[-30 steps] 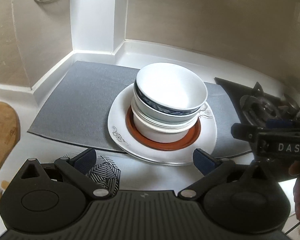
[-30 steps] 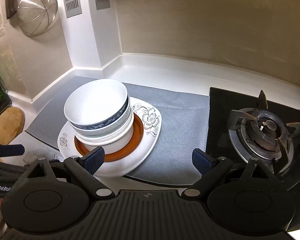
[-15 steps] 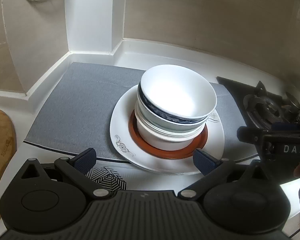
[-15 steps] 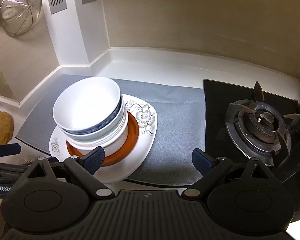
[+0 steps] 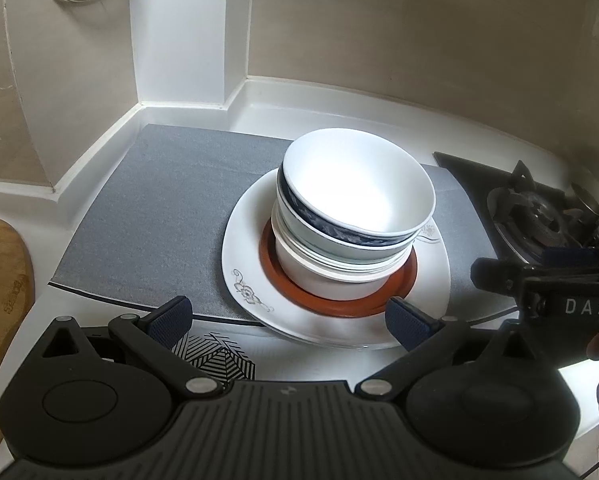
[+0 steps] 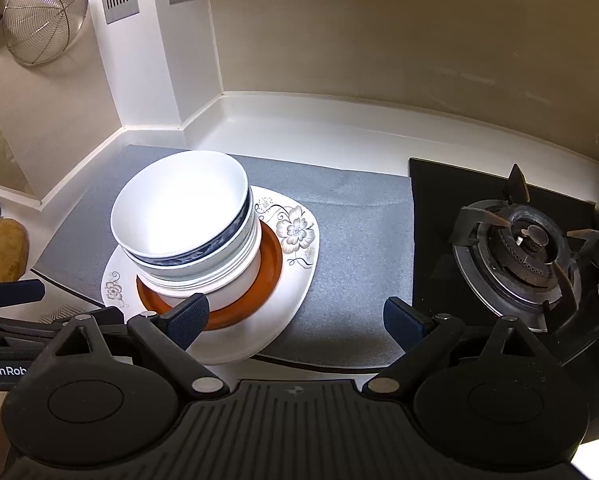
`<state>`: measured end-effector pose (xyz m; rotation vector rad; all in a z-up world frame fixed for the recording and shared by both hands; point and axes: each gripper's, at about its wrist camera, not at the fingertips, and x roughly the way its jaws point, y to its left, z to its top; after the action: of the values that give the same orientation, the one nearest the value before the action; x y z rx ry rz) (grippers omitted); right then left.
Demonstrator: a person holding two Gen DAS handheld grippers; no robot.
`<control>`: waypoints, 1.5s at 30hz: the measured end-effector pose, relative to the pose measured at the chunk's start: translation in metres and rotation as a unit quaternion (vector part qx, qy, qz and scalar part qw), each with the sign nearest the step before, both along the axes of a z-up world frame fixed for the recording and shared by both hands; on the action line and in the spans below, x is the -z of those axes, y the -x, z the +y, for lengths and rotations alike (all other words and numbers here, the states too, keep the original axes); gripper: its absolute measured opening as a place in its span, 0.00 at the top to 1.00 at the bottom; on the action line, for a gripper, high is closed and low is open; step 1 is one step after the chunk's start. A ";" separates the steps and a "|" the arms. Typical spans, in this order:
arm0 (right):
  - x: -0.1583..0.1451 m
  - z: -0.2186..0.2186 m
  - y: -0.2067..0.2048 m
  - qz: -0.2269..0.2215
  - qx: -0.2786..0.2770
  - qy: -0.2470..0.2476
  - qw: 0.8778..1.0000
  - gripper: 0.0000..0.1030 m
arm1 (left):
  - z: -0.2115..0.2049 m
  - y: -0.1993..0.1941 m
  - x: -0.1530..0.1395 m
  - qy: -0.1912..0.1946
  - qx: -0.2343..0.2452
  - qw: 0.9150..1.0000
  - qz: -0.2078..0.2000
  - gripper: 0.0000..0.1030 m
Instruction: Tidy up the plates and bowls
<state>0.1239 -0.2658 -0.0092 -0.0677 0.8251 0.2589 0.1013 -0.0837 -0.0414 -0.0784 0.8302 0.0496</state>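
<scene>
Both tools hover low over the counter (image 6: 339,128), jaws spread wide and empty: left tool (image 5: 287,318), right tool (image 6: 295,314). Stacked bowls (image 5: 355,208) sit on plates (image 5: 339,320) atop a grey mat (image 6: 359,240). Only the right view shows the whole burner (image 6: 527,248).

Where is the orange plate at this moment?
The orange plate lies on the white flowered plate, under the stack of bowls, on the grey mat left of the gas burner in the right wrist view.
</scene>
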 end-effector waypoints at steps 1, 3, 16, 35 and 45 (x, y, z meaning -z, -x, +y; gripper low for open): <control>0.000 0.000 0.000 0.000 -0.001 0.000 1.000 0.08 | 0.000 0.000 0.000 0.000 -0.001 1.000 -0.001 0.00; 0.000 0.001 0.000 0.000 -0.002 0.000 1.000 0.08 | 0.002 0.001 -0.001 0.000 -0.004 1.000 -0.001 0.00; -0.002 0.011 0.001 -0.004 -0.019 0.005 1.000 0.08 | 0.009 0.005 -0.003 -0.002 -0.016 1.000 -0.008 0.00; -0.003 0.008 0.009 -0.003 -0.008 0.005 1.000 0.08 | 0.004 0.011 -0.003 -0.005 -0.009 1.000 -0.013 0.00; -0.003 0.008 0.010 -0.003 -0.006 0.006 1.000 0.08 | 0.004 0.012 -0.003 -0.004 -0.010 1.000 -0.012 0.00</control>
<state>0.1144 -0.2576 -0.0065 -0.0845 0.8210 0.2653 0.0893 -0.0795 -0.0382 -0.0794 0.8046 0.0700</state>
